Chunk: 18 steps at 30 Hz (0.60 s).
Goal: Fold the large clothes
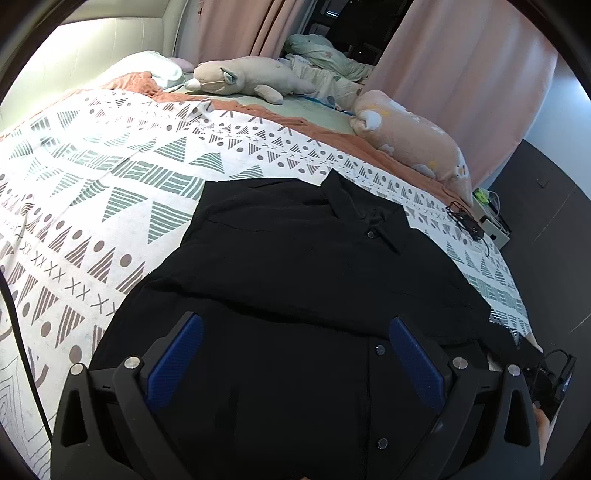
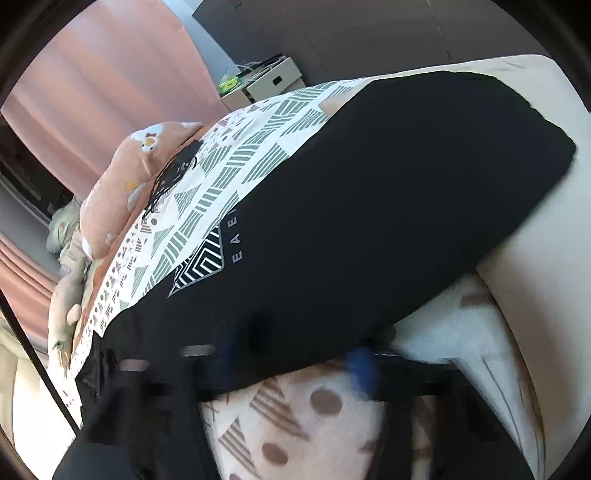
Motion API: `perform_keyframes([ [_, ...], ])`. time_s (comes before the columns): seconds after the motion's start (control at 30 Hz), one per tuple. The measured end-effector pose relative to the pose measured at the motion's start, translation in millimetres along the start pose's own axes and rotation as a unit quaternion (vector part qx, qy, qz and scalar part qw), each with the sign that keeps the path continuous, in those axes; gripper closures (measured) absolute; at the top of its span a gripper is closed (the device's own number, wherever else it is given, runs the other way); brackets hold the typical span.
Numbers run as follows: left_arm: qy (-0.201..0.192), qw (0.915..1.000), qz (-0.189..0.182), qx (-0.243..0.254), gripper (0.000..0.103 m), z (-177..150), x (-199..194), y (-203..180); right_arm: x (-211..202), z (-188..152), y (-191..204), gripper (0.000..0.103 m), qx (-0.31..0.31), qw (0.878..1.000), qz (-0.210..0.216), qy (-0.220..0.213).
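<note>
Above the black shirt (image 1: 295,266) — left hand-held gripper (image 1: 295,350) level, fingers spread wide

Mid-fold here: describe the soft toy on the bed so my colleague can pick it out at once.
On the bed, look past the patterned quilt to the far side by the pink curtains. The beige plush animal lies there on its side; unlike the peach printed pillow nearby, it has a face, ears and legs.

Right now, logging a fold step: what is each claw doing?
Left claw: open, hovering over the black button-up shirt.
Right claw: blurred, partly under black fabric; cannot be told.
</note>
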<state>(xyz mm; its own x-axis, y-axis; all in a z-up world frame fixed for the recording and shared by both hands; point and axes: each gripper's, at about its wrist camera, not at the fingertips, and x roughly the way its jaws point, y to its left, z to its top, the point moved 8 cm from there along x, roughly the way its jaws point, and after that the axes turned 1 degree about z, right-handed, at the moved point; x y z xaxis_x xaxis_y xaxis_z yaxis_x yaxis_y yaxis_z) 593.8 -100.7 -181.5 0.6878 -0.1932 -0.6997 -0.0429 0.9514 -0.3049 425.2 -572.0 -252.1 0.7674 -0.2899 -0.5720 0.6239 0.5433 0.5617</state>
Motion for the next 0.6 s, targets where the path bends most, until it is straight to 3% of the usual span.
perform_keyframes([
  [0.1,-0.004,1.0,0.004,0.005,0.0,0.7,-1.5,-0.5,-1.8,-0.1,6.7,0.1,0.0,1.0,0.026,-0.003],
  [0.37,-0.016,0.9999,0.003,-0.003,0.0,5.0,-11.0,4.5,-54.7,5.3,75.0,0.101,-0.068,0.991,0.095,-0.061],
  [0.6,-0.023,0.9997,-0.007,-0.004,0.0,10.9,-18.9,6.8,-98.2,-15.0,144.1,0.101,-0.109,0.976,0.172,-0.075],
])
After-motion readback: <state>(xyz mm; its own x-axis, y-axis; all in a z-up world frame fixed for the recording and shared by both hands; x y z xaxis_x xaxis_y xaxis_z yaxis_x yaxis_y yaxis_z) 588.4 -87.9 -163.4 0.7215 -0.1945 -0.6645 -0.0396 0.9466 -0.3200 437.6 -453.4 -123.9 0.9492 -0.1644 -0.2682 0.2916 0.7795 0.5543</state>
